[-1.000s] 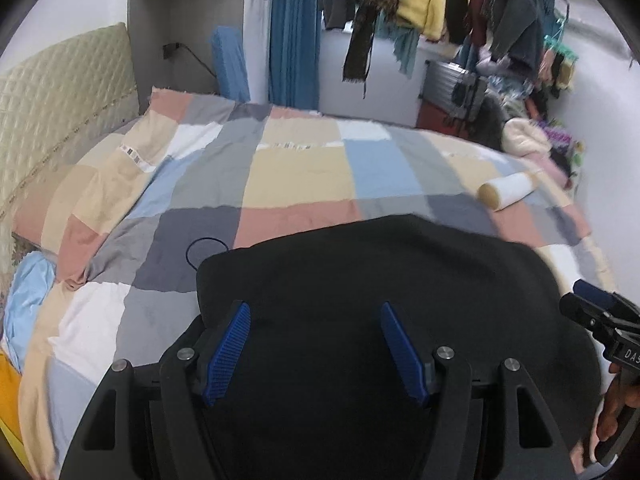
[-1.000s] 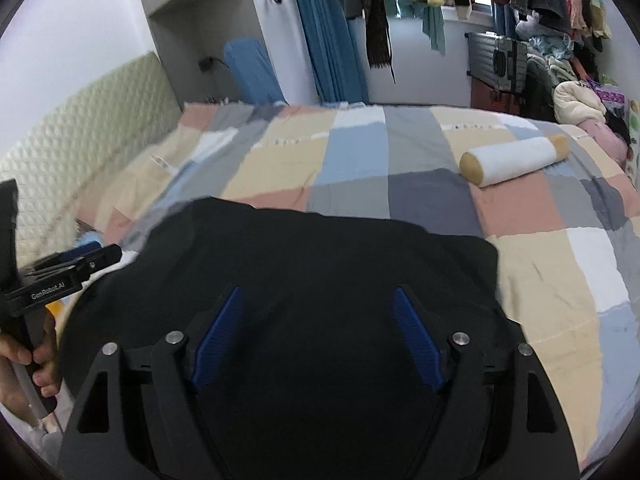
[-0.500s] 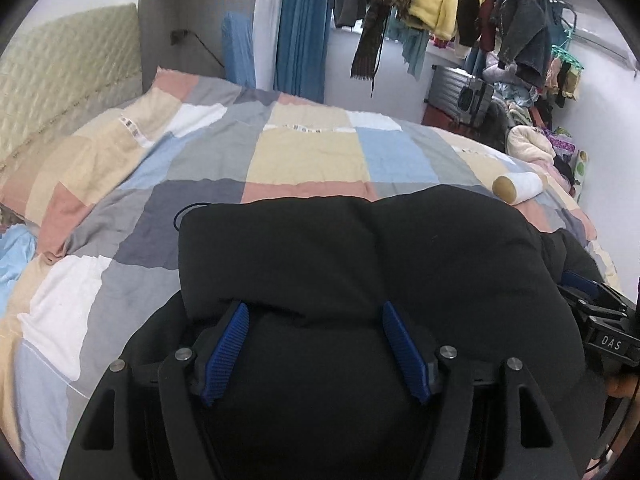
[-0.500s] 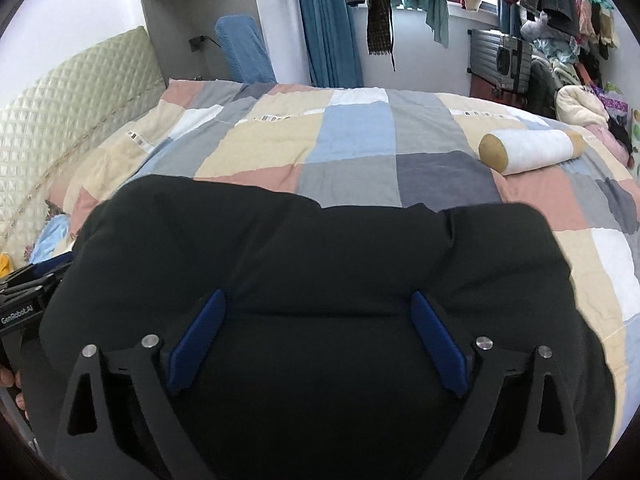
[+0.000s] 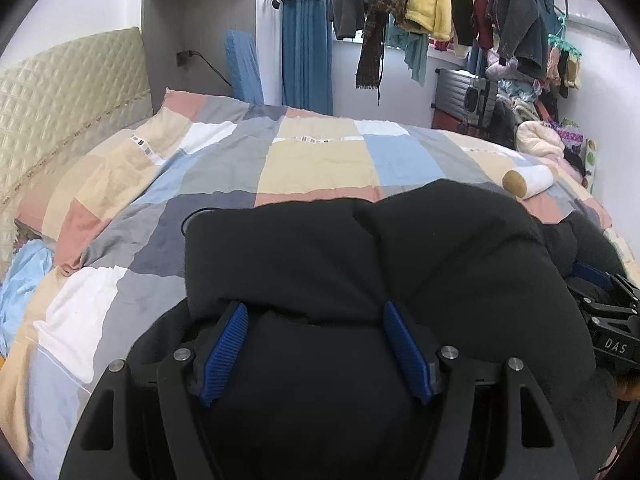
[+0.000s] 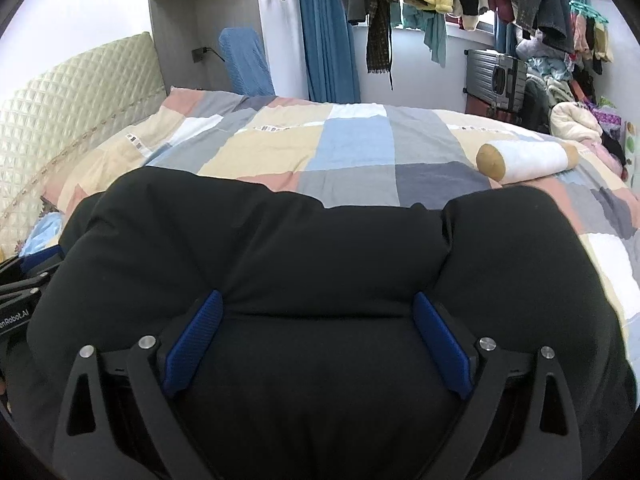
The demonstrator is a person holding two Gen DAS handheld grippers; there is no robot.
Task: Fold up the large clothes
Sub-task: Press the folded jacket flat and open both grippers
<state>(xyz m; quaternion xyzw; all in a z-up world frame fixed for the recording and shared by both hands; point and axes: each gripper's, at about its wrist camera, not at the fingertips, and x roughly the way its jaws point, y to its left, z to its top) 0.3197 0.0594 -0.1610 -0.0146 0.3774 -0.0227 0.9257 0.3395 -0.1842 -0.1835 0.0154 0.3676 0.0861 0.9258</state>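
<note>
A large black garment (image 5: 360,264) lies bunched over both grippers at the near edge of the bed; it also fills the lower right wrist view (image 6: 320,272). My left gripper (image 5: 316,312) has its blue fingers spread wide, with the cloth draped over their tips. My right gripper (image 6: 316,300) is spread wide too, its fingertips under the black fold. The right gripper's body shows at the left wrist view's right edge (image 5: 608,320). The left gripper's body shows at the right wrist view's left edge (image 6: 24,284).
The bed has a patchwork quilt (image 5: 320,160) of pastel squares. A white rolled bolster (image 6: 528,160) lies at its right side. A padded headboard (image 5: 60,108) stands at left. Hanging clothes (image 5: 440,8), a suitcase (image 6: 496,80) and piled laundry fill the back right.
The black garment has been lifted and pushed forward, bunching into a thick fold over both grippers. Both cameras have tilted up, showing more of the room.
</note>
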